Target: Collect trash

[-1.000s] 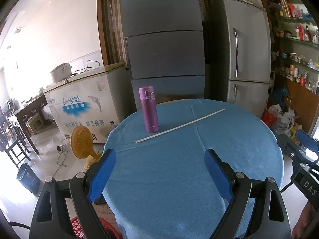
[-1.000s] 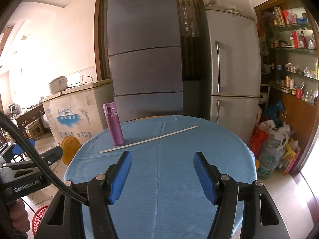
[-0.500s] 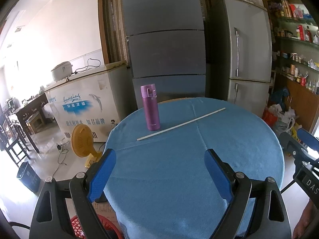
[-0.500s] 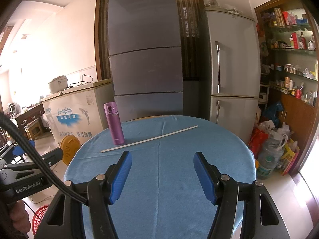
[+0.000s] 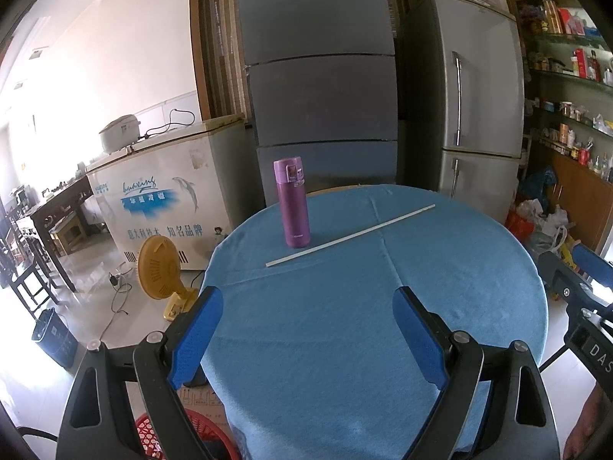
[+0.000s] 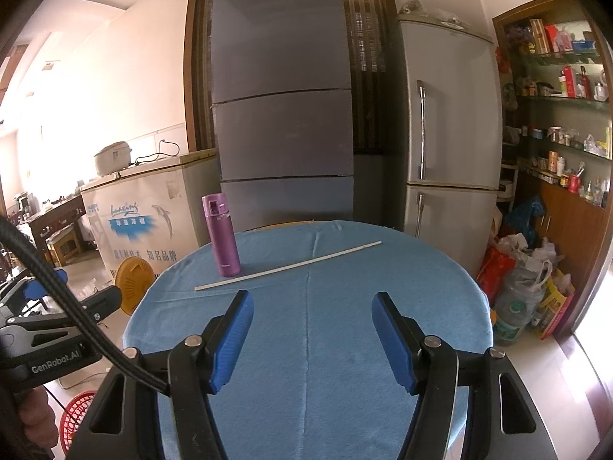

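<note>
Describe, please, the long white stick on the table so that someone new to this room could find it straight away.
Start at the round table under the blue cloth, in front of the tall grey fridges. On its far half stands a purple flask; the white stick lies flat just in front of it, slanting away to the right. It is the only thin, pale, lying thing there.

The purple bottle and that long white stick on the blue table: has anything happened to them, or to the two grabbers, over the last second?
Nothing has visibly changed. The purple bottle stands upright as before, with the white stick lying beside it on the blue table. Both the left gripper and the right gripper hang over the near side of the table, fingers apart and empty, just as a second ago.
</note>
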### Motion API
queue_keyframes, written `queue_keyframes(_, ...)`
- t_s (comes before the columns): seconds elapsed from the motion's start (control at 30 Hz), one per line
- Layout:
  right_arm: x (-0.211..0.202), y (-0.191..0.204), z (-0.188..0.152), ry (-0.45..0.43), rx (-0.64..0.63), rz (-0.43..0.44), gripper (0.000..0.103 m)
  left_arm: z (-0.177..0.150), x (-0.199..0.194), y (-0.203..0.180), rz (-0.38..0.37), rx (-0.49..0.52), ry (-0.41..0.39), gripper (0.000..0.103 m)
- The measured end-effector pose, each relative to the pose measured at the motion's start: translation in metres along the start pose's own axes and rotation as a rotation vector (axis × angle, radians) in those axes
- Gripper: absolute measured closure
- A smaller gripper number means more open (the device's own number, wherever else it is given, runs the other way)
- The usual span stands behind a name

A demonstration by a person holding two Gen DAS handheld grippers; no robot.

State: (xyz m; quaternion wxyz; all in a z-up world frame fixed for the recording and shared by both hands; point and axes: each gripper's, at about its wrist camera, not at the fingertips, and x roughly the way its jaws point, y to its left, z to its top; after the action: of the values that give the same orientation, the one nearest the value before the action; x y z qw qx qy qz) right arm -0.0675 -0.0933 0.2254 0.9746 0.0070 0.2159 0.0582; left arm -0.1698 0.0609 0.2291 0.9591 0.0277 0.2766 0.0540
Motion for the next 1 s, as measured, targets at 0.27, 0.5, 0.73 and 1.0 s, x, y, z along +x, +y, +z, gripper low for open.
queue_keyframes(0.27,0.001,0.006,0.000,0.001,-0.009,0.000,0.035,-0.001,0.002,0.002,0.003,-0.002,0.000,0.013)
queue_keyframes(0.5,0.007,0.006,0.001,0.012,-0.011,-0.001,0.035,-0.001,0.006,0.002,0.004,0.002,0.007,0.013)
queue_keyframes(0.73,0.016,0.003,0.002,0.021,-0.001,-0.006,0.035,0.002,0.011,0.001,0.004,0.009,0.012,0.013)
queue_keyframes(1.0,0.026,0.000,0.002,0.033,0.014,-0.013,0.035,0.005,0.018,-0.002,0.005,0.017,0.018,0.013)
